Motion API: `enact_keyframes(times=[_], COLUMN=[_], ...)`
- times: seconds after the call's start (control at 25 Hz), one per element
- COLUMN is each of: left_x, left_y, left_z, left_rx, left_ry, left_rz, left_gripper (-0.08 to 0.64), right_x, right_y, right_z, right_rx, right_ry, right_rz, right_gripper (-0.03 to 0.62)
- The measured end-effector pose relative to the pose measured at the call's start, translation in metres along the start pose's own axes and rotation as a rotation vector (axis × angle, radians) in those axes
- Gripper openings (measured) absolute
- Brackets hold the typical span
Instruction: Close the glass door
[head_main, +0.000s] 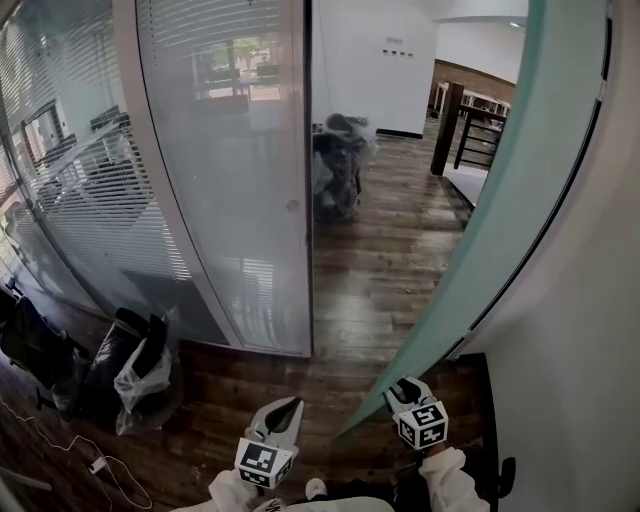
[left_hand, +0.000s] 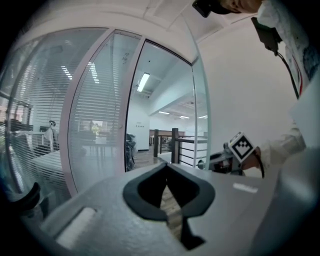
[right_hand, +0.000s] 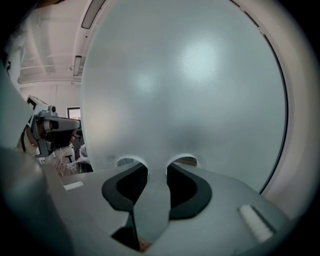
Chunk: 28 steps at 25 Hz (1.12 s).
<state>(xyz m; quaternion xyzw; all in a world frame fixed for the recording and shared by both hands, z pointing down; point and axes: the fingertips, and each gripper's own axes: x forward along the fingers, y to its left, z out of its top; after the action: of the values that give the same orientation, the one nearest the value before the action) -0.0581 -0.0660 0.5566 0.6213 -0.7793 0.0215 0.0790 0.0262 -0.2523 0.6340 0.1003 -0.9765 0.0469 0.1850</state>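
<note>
- Nearest in the head view, the left gripper (head_main: 289, 406) hangs low over the dark wooden plank floor (head_main: 385, 270), apart from everything. The right gripper (head_main: 400, 390) sits at the lower free edge of the frosted pale-green glass door (head_main: 520, 200).
- That door stands swung well away from the fixed frosted glass wall with blinds (head_main: 230, 180), with a wide doorway between them. I judge the closing barely begun: the grip is made, the whole swing is left.
- Left gripper view: the left gripper (left_hand: 167, 172) has its jaws drawn together at the tips, with nothing between them. The door (left_hand: 201, 115) shows edge-on ahead.
- Right gripper view: the right gripper (right_hand: 156, 172) has its jaws pinched on the door's edge, and the pane (right_hand: 190, 90) fills the view.
</note>
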Motion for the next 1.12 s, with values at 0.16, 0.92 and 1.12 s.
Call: enact_keyframes(times=[0.16,0.92,1.12], left_x=[0.001,0.054,0.068], left_y=[0.008,0.082,0.096], left_z=[0.000,0.006,0.009], left_rx=[-0.009,-0.027,-0.027], left_ry=[0.001,0.040,0.045], left_rz=[0.028,0.170,0.215], left_gripper=[0.002,0.002,0.002], right_x=[0.018,0.114,0.140], right_y=[-0.003,-0.003,-0.006], right_z=[0.008,0.050,0.059], right_rx=[-0.001,0.003,-0.009], right_ry=[0.011,-0.004,-0.029], right_rz=[-0.014,-0.086,-0.114], right_gripper=[0.126,0.129,0.129])
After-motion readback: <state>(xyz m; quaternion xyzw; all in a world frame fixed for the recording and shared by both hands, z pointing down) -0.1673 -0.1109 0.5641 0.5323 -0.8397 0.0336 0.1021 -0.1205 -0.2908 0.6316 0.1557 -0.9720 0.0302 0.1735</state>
